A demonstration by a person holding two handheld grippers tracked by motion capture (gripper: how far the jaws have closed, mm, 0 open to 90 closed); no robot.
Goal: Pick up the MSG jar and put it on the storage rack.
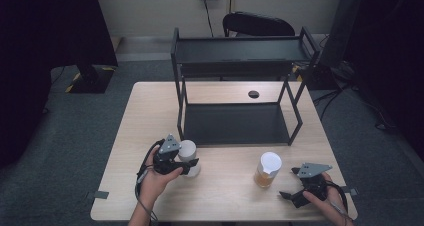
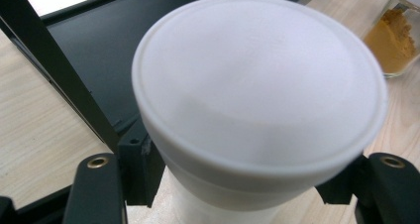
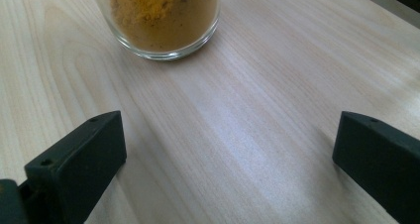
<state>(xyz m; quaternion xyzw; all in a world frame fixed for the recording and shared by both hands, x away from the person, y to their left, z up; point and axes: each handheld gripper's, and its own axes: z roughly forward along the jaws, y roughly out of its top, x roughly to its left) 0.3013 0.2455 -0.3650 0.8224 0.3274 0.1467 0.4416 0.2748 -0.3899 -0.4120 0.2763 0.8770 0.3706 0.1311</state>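
Note:
A white jar with a white lid (image 1: 187, 150) stands on the wooden table (image 1: 220, 196), just in front of the black rack's left leg. My left gripper (image 1: 189, 165) is shut on it from the near side. In the left gripper view the white jar (image 2: 257, 85) sits between the two jaws, which press on its body below the lid. A glass jar of orange powder (image 1: 267, 170) with a white lid stands to the right. My right gripper (image 1: 288, 182) is open on the table, a little right of it. The powder jar (image 3: 163, 16) stands ahead of the right gripper (image 3: 228, 149).
A black two-tier rack (image 1: 235, 51) takes up the back middle of the table, and its lower shelf (image 1: 235, 123) is bare. A round cable hole (image 1: 253, 94) lies behind it. A black chair (image 1: 257, 23) stands beyond the table.

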